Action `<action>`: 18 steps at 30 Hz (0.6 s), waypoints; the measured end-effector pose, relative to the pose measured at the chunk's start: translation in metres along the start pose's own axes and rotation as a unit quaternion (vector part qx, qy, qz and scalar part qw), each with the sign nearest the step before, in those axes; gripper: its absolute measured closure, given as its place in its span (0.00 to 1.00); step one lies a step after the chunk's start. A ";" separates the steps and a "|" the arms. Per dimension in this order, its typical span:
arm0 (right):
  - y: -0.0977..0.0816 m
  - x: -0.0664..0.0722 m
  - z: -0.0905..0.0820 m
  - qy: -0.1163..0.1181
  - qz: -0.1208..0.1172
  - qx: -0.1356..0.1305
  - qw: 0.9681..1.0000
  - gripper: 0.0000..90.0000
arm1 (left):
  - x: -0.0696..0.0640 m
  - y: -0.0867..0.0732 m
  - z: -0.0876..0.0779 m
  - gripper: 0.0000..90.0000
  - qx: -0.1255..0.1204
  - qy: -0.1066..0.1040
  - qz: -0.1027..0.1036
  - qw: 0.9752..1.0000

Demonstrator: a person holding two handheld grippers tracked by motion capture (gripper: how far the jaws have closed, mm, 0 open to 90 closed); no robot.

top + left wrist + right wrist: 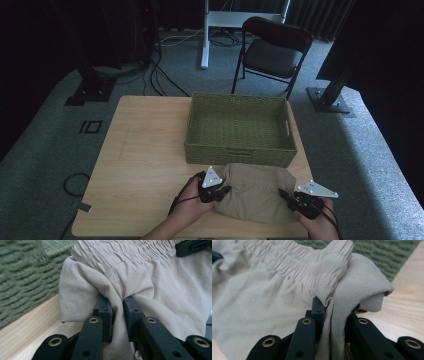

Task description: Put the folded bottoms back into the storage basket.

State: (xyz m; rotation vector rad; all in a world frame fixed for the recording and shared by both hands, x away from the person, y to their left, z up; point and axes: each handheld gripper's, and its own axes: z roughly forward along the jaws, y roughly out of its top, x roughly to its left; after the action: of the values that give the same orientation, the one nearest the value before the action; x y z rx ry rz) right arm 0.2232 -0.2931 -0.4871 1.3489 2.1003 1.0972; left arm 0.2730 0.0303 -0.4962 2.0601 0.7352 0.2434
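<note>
Shorts [256, 191] — waistband toward basket [239, 128], lengthwise crosswise

The woven green rectangular basket [240, 129] stands just beyond the folded beige fabric garment [257, 192], blocking the way forward; the light wooden bench [142, 150] lies open to the left.

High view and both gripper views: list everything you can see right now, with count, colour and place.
Folded garment: one, beige, near table edge, in front of the basket, pinched at both ends.
Basket: one, green woven, far right part of the table.
Table: one, light wood, centre.
Folding chair: one, black, on the floor beyond the table.
Cables: several, dark, on the grey floor at far left.
Left gripper: one, black, shut on the garment's left end.
Right gripper: one, black, shut on its right end.
</note>
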 end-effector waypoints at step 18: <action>0.069 0.005 -0.024 0.019 -0.036 -0.067 0.997 0.88 | 0.014 0.041 -0.043 0.89 -0.064 0.022 0.000 0.998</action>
State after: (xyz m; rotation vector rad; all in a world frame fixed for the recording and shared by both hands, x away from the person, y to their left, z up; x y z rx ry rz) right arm 0.2432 -0.2829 -0.4176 1.1898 2.0446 1.2185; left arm 0.2823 0.0517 -0.4395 1.9389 0.7285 0.3277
